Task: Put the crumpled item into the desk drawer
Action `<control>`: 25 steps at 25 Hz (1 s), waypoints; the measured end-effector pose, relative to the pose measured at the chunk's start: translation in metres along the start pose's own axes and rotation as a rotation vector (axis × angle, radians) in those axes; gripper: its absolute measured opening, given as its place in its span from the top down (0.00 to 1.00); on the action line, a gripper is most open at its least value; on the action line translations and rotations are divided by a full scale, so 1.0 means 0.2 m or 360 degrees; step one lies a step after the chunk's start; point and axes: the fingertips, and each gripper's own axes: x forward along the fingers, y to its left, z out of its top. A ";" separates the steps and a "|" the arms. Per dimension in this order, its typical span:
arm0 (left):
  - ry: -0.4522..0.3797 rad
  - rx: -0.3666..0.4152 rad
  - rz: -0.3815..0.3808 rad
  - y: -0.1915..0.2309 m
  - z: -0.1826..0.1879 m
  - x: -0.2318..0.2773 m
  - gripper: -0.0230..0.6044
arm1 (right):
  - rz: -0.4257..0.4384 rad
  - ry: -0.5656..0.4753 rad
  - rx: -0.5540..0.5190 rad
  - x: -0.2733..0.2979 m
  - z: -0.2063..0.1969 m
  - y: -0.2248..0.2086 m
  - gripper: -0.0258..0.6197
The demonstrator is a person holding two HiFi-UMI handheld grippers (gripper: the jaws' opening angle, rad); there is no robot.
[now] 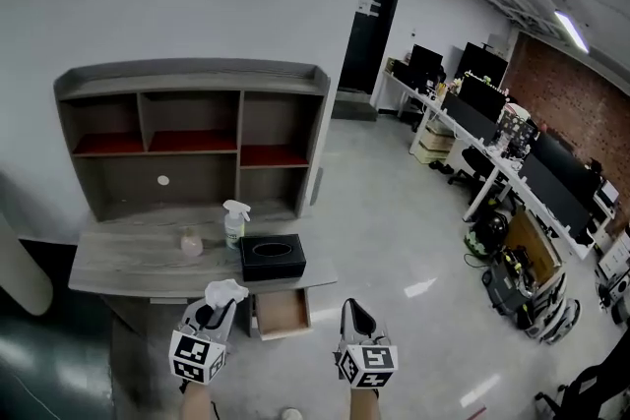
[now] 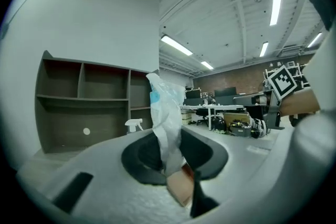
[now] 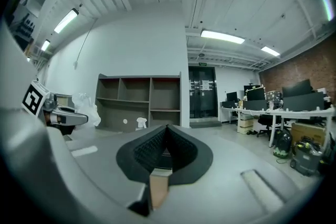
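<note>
A crumpled white item with a blue patch (image 1: 226,291) (image 2: 165,113) stands up between the jaws of my left gripper (image 1: 219,308) (image 2: 169,162), which is shut on it in front of the desk (image 1: 128,263). Under the desk's right end, the desk drawer (image 1: 282,312) stands pulled out, showing a bare wooden bottom. My right gripper (image 1: 354,315) (image 3: 165,150) hovers to the right of the drawer, jaws shut with nothing between them. The right gripper view shows the left gripper with the crumpled item (image 3: 86,107) at its left.
On the desk stand a black tissue box (image 1: 272,257), a spray bottle (image 1: 234,223) and a small pink jar (image 1: 191,242). A shelf unit (image 1: 192,128) rises at the desk's back. Office desks with monitors (image 1: 492,128) line the right side across a pale floor.
</note>
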 end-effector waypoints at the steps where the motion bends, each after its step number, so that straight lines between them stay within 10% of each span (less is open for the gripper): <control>1: -0.0006 -0.0016 0.0035 0.01 -0.02 0.07 0.85 | 0.0035 0.0002 -0.0013 0.07 -0.01 -0.04 0.94; 15: 0.0258 -0.0167 0.0152 -0.05 -0.39 0.53 0.85 | 0.0446 0.0180 0.0077 0.71 -0.33 -0.02 0.94; 25: 0.0548 -0.0520 -0.0015 -0.18 -1.20 0.90 0.85 | 0.0370 0.0472 0.0280 0.81 -1.06 -0.01 0.94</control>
